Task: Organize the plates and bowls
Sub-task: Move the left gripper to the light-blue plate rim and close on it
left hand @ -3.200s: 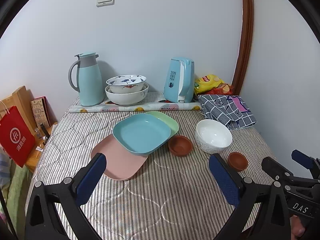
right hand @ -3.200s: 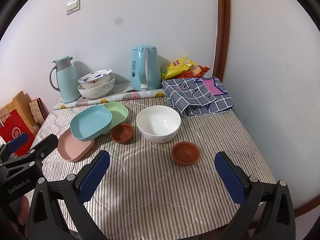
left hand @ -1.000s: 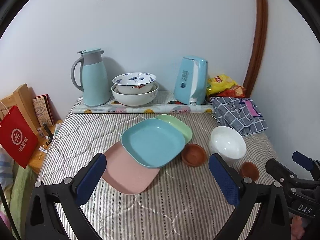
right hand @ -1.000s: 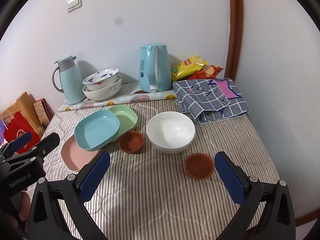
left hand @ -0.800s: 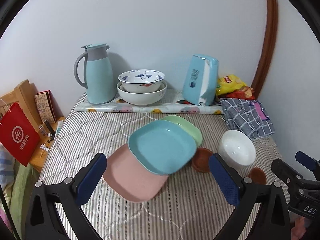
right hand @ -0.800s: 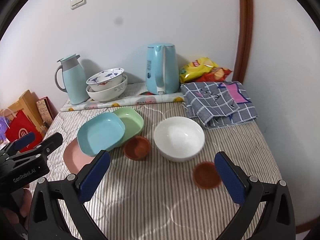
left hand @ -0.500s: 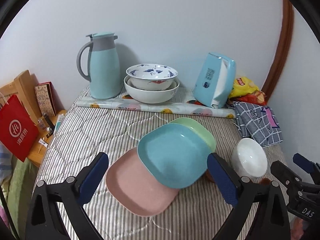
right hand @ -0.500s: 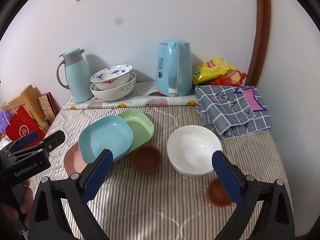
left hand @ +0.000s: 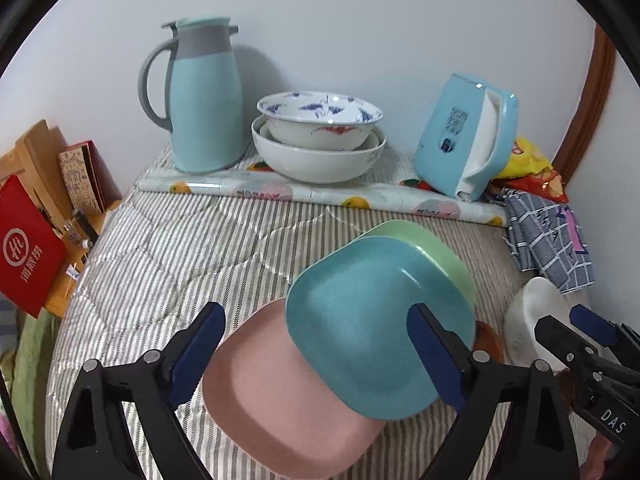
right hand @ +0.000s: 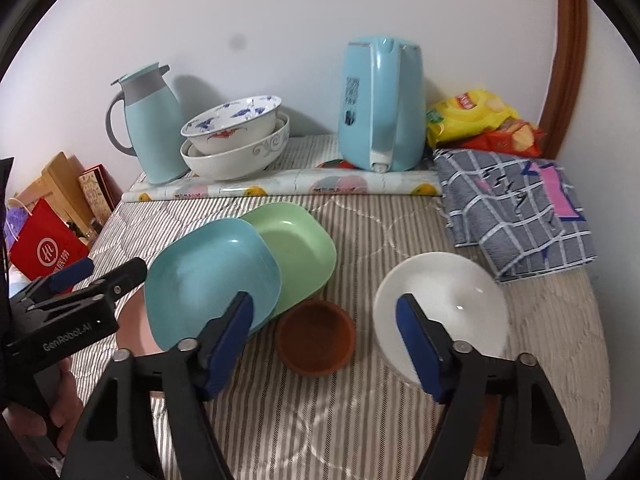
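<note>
A blue plate overlaps a pink plate and a green plate on the striped cloth. My left gripper is open and empty, its fingers either side of the pink and blue plates. My right gripper is open and empty over a brown bowl, between the blue plate and a white bowl. The green plate lies behind. A second small brown dish is mostly hidden behind my right finger. Two stacked bowls stand at the back.
A teal thermos jug, a blue kettle, snack bags and a checked cloth line the back and right. A rolled patterned mat lies across the back. A red bag stands off the left edge.
Both grippers have moved forward and down toward the dishes. The left closed in on the pink and blue plates, the right on the brown bowl. Both stay open.
</note>
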`<state>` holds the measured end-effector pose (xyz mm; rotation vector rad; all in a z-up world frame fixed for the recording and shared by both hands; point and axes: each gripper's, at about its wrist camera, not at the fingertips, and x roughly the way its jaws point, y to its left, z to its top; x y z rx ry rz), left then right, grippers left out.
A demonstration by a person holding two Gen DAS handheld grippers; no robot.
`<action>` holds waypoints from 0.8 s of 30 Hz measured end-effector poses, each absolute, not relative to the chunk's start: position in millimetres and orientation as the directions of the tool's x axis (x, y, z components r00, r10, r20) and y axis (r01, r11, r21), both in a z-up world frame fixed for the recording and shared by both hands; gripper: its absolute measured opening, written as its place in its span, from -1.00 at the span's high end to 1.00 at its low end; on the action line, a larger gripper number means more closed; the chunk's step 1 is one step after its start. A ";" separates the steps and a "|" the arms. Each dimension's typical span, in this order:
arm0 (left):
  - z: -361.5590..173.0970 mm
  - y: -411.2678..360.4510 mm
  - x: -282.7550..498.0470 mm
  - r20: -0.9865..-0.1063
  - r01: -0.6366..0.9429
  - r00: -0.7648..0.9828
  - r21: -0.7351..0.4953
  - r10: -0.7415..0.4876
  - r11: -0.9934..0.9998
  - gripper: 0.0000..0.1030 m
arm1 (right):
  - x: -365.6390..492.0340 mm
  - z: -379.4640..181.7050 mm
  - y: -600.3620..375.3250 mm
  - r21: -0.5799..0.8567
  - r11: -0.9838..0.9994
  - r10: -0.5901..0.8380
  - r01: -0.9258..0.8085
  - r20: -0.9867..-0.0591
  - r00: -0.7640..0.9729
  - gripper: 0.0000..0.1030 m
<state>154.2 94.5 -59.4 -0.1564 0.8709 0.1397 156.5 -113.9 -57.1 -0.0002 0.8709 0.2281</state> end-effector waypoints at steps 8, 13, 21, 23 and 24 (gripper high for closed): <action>-84.9 102.0 178.8 -0.799 -0.187 0.598 -0.064 0.062 0.980 -0.61 | 181.7 -83.1 -95.2 0.103 0.969 0.219 -0.226 -0.787 0.577 -0.21; -96.8 104.8 188.0 -0.810 -0.186 0.584 -0.064 0.057 0.981 -0.51 | 193.5 -96.2 -87.2 0.117 0.966 0.229 -0.230 -0.799 0.556 -0.17; -113.0 111.1 199.2 -0.823 -0.192 0.567 -0.090 0.035 0.977 -0.24 | 208.5 -111.8 -74.9 0.097 0.965 0.216 -0.244 -0.823 0.525 -0.05; -116.0 111.1 200.6 -0.826 -0.186 0.562 -0.089 0.032 0.978 -0.05 | 211.2 -116.1 -73.5 0.099 0.965 0.214 -0.243 -0.831 0.513 0.04; -117.3 111.2 201.3 -0.827 -0.183 0.561 -0.090 0.029 0.979 -0.01 | 212.3 -118.2 -73.1 0.101 0.965 0.215 -0.243 -0.835 0.506 0.12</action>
